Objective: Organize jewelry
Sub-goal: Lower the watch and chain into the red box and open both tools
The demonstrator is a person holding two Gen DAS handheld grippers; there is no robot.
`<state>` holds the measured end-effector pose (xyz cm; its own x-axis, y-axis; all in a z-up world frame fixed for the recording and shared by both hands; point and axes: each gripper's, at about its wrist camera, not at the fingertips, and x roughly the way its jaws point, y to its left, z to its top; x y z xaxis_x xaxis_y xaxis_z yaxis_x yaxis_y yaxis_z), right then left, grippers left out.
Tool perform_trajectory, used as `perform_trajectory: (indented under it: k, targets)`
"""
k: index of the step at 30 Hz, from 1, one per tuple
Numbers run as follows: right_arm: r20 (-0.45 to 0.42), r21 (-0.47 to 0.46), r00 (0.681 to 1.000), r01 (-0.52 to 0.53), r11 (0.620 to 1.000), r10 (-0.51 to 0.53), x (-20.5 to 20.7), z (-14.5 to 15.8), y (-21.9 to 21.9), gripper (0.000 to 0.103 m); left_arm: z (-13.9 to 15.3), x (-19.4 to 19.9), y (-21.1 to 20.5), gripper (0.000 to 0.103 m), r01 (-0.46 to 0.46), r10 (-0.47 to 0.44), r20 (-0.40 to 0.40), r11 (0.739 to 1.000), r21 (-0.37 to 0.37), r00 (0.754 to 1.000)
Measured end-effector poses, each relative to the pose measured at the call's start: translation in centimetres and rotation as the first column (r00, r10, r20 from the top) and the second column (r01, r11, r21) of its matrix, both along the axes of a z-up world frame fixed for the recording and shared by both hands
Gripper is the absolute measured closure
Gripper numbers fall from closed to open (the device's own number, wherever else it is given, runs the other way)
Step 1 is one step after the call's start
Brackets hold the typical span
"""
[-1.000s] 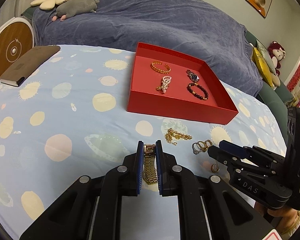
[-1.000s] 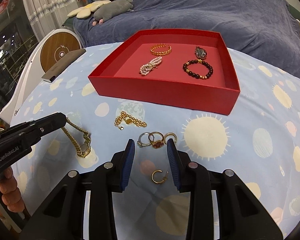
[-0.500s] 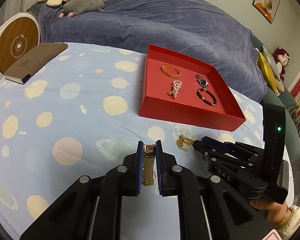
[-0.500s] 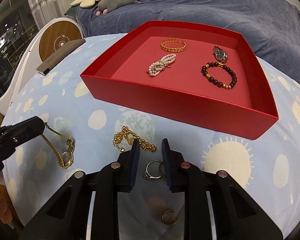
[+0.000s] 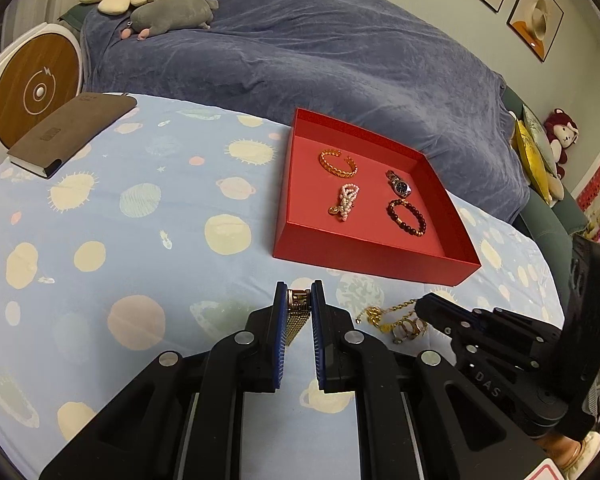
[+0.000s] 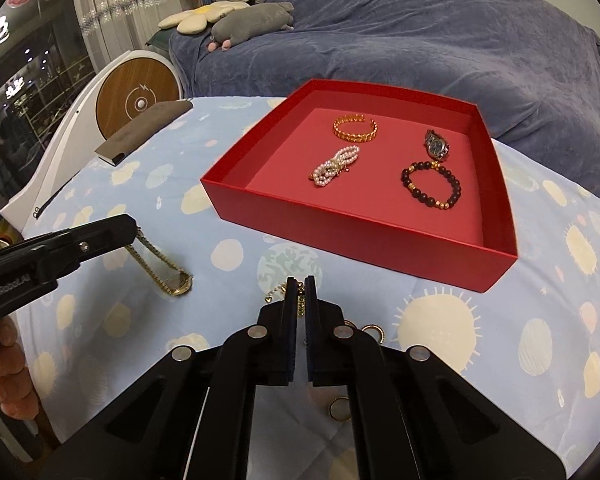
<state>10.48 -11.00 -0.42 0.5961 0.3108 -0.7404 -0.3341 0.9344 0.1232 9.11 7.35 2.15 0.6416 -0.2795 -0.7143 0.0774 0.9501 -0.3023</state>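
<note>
A red tray [image 5: 372,258] [image 6: 352,226] on the blue patterned cloth holds a gold cuff [image 6: 355,128], a pearl piece [image 6: 335,166], a watch [image 6: 436,147] and a dark bead bracelet [image 6: 431,185]. My left gripper [image 5: 299,300] is shut on a gold mesh watch [image 5: 296,316], which hangs from it above the cloth [image 6: 162,268]. My right gripper [image 6: 299,286] is shut on a thin gold chain bracelet [image 6: 300,300] [image 5: 384,312] lying in front of the tray. Several rings [image 5: 408,328] lie beside the chain.
A brown notebook [image 5: 72,132] lies at the far left of the cloth. A round wooden-faced device [image 5: 36,84] stands behind it. A bed with a blue blanket [image 5: 320,60] and plush toys lies beyond. A gold earring [image 6: 340,408] lies under my right gripper.
My right gripper moved forward over the rings to the gold chain and closed on it. My left gripper kept the gold watch and shifted slightly.
</note>
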Motion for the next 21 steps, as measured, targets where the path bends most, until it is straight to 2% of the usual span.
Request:
perform_trajectory:
  k: [4, 8, 14, 21]
  targets:
    - [0.008, 0.041, 1.0, 0.019, 0.999, -0.019, -1.1, 1.6, -1.7, 0.101, 0.9, 0.0, -0.5, 0.094, 0.008, -0.007, 0.012, 1.0, -0.007, 1.0]
    - [0.045, 0.072, 0.998, 0.036, 0.997, -0.039, -2.1, 3.8, -3.1, 0.101, 3.0, 0.3, -1.2, 0.094, 0.039, -0.038, 0.032, 0.998, -0.058, 0.999]
    - [0.09, 0.119, 0.993, 0.061, 0.991, -0.072, -0.6, 7.3, -4.8, 0.101, 6.4, 2.4, -2.3, 0.094, 0.082, -0.076, 0.069, 0.992, -0.093, 0.995]
    - [0.122, 0.137, 0.986, 0.093, 0.986, -0.11, 3.8, 9.2, -5.7, 0.101, 9.1, 7.0, -4.3, 0.094, 0.106, -0.101, 0.12, 0.994, -0.035, 0.988]
